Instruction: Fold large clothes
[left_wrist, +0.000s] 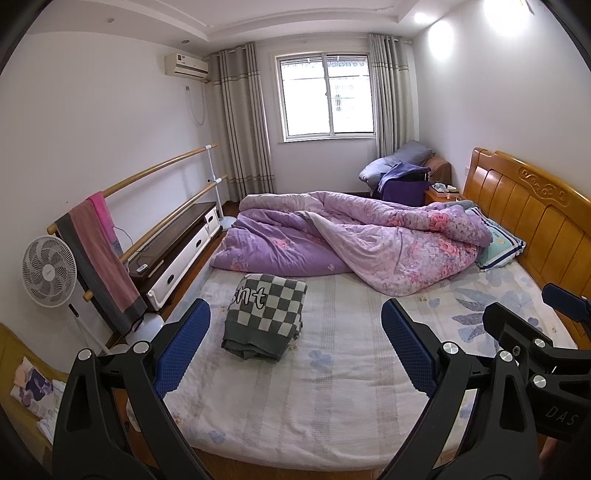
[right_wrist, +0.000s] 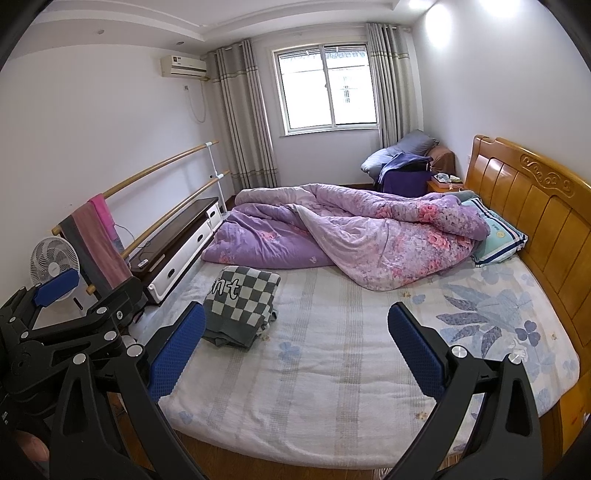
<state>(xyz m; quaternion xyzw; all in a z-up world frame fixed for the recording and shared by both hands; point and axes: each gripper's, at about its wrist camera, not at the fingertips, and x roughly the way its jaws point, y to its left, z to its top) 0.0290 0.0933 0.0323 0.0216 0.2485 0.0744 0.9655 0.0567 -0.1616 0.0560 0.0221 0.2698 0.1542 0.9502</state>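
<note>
Both the left gripper (left_wrist: 295, 325) and right gripper (right_wrist: 295, 332) hover spread wide, holding nothing, above the bed's pale floral sheet (left_wrist: 332, 387). The folded grey-and-white checkered garment (left_wrist: 264, 315) (lettered) lies near the sheet's left edge, before the rumpled purple floral quilt (left_wrist: 369, 236).

the folded checkered garment (left_wrist: 264, 314) on the bed shows black script letters reading "nt". the right gripper (left_wrist: 561, 417), seen from the left wrist, carries faint raised letters "das".

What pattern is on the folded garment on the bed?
Grey-and-white checks on the folded garment; clearest in left wrist view.
</note>
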